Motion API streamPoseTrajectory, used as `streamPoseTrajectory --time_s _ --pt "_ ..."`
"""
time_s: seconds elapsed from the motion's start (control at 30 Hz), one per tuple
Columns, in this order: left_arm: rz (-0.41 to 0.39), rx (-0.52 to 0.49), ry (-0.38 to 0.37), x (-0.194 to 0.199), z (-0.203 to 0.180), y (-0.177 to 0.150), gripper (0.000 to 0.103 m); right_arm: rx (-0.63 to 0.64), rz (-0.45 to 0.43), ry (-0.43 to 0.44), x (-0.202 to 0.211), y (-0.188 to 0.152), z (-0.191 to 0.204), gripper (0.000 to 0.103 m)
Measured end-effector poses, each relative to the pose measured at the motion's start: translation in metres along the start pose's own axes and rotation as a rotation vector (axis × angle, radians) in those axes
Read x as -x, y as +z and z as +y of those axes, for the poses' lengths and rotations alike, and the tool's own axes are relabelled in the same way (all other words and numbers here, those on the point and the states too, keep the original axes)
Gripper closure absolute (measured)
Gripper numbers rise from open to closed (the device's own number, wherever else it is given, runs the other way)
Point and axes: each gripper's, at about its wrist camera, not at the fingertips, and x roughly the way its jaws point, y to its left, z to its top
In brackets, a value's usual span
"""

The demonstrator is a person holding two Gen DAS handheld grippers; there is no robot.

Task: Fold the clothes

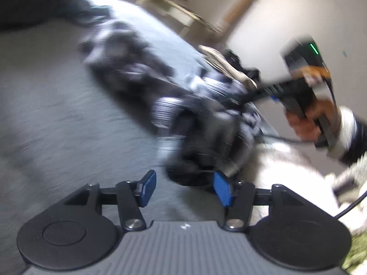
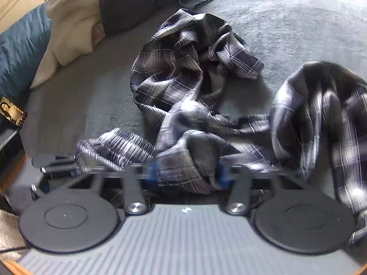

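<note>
Left wrist view is a smeary mess, heavy motion blur across the plaid shirt (image 1: 201, 114) and the bed cover (image 1: 57, 114), with only the left gripper (image 1: 184, 188) sharp. Right wrist view is cleaner: soft daylight from the upper right, a washed-out cover (image 2: 298, 23), blur along the shirt's near folds, fisheye bending the edges.

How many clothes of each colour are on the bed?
Plaid, dark and white: 1, plaid shirt, with the right claw around it
Cream: 1, cream garment
Black: 1, black garment
Total: 3
</note>
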Motion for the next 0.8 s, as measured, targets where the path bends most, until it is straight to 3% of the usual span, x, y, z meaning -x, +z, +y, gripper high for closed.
streamPoseTrajectory --time_s 0.07,0.17,0.37,0.53,0.73,0.8 --pt "-0.054 0.093 0.000 0.014 0.018 0.008 0.043 0.017 -0.012 -0.009 0.003 -0.007 0.003 0.084" --pt "-0.172 0.205 -0.009 0.031 0.038 0.022 0.038 0.075 -0.140 0.047 0.021 -0.001 0.015 0.087" --pt "-0.291 0.224 -0.048 0.041 0.040 0.045 0.034 0.219 -0.399 0.192 0.077 0.015 0.046 0.087" --pt "-0.259 0.166 -0.038 0.031 0.028 0.043 0.026 0.199 -0.573 0.267 0.108 0.025 0.045 0.087" --pt "-0.144 0.135 0.064 0.001 0.029 0.032 0.020 0.035 -0.475 0.125 0.070 0.021 0.001 0.087" --pt "-0.116 0.144 0.083 -0.007 0.033 0.030 0.020 -0.004 -0.481 0.127 0.066 0.014 -0.007 0.087"
